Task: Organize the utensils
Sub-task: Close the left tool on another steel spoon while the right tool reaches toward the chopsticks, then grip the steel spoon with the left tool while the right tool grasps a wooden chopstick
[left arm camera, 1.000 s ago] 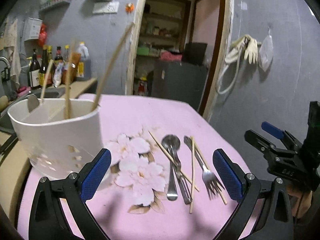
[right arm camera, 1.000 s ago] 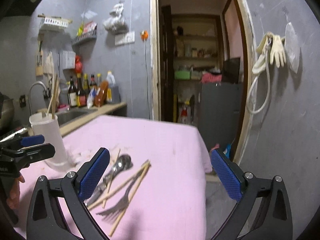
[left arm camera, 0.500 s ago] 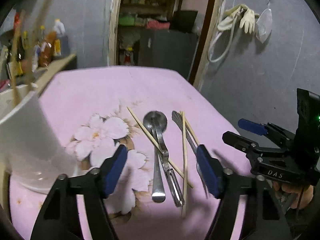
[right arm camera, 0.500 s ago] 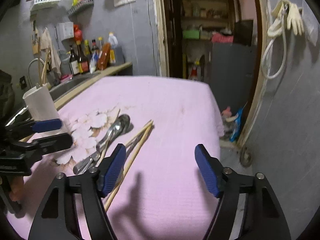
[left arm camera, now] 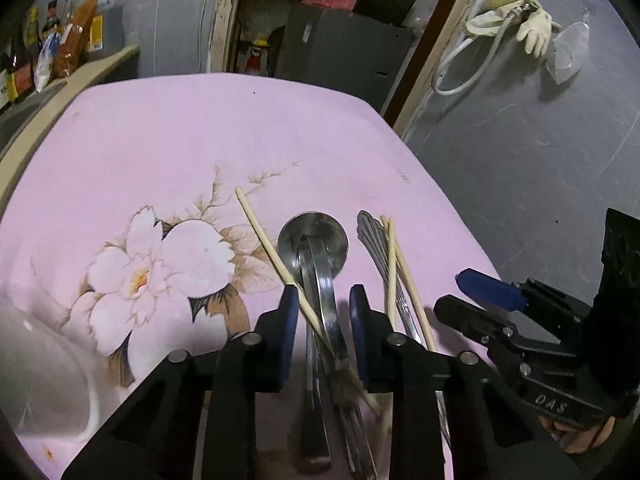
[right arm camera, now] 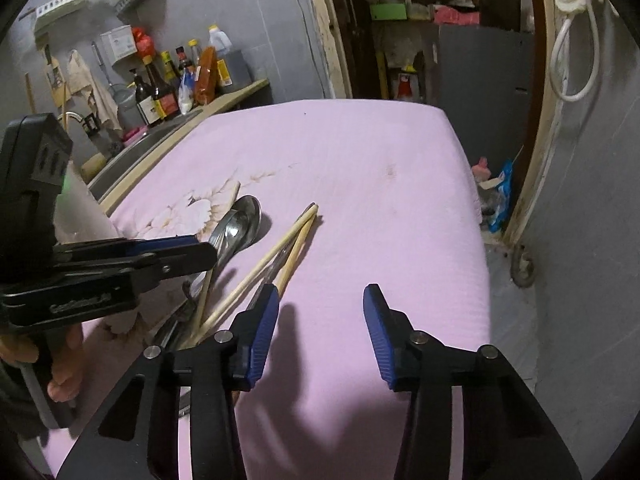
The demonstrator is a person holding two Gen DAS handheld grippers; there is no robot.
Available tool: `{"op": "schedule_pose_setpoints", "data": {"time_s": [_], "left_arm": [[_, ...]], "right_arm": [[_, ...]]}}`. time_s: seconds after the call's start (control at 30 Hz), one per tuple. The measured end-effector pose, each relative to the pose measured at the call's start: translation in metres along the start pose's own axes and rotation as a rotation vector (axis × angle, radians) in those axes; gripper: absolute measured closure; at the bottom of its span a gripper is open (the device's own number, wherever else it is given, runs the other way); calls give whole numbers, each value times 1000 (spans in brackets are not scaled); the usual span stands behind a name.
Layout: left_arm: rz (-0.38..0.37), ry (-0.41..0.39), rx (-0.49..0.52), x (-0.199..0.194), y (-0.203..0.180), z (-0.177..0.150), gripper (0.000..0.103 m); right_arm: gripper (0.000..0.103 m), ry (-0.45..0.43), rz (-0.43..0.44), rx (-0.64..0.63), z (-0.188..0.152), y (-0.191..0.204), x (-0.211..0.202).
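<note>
On the pink flowered cloth (left arm camera: 168, 152) lie a steel spoon (left arm camera: 313, 236), a second steel piece across it, a fork (left arm camera: 374, 236) and several wooden chopsticks (left arm camera: 264, 236). My left gripper (left arm camera: 323, 304) is low over the spoon's handle, its blue pads narrowed around the spoon, the other steel piece and one chopstick, with a small gap still showing. My right gripper (right arm camera: 320, 312) is open and empty over bare cloth, just right of the chopstick pair (right arm camera: 288, 240). The spoon (right arm camera: 240, 220) also shows there. The white holder (left arm camera: 40, 368) is at lower left.
A counter with bottles (right arm camera: 160, 92) and a sink runs along the left. An open doorway (right arm camera: 420, 32) with shelves is behind the table. The table's right edge (right arm camera: 476, 216) drops to the floor. Gloves and a hose (left arm camera: 520, 28) hang on the grey wall.
My left gripper dropped down onto the utensils, away from the holder, and its jaws narrowed from wide open. My right gripper also lowered toward the cloth and narrowed somewhat.
</note>
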State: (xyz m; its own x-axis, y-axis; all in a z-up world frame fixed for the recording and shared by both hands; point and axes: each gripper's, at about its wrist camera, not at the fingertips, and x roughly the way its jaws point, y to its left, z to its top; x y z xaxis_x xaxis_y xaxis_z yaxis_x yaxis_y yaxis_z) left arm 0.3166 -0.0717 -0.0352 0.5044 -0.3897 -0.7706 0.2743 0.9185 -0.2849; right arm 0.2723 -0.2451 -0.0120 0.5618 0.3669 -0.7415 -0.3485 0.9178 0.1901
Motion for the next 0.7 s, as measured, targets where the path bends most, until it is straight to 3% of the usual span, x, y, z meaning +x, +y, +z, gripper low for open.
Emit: {"op": "schedule_pose_setpoints", "data": {"time_s": [0.23, 0.4, 0.53, 0.7], "left_arm": [[-23, 5, -23, -2, 12, 4, 95], [-41, 3, -34, -11, 19, -3, 96], [-58, 8, -45, -15, 21, -9, 96], [-60, 10, -60, -26, 20, -16, 98]], "right_arm": [[64, 32, 24, -9, 12, 8, 16], [72, 59, 33, -9, 19, 11, 26], [85, 75, 79, 22, 18, 9, 25], [92, 90, 96, 38, 15, 10, 22]]}}
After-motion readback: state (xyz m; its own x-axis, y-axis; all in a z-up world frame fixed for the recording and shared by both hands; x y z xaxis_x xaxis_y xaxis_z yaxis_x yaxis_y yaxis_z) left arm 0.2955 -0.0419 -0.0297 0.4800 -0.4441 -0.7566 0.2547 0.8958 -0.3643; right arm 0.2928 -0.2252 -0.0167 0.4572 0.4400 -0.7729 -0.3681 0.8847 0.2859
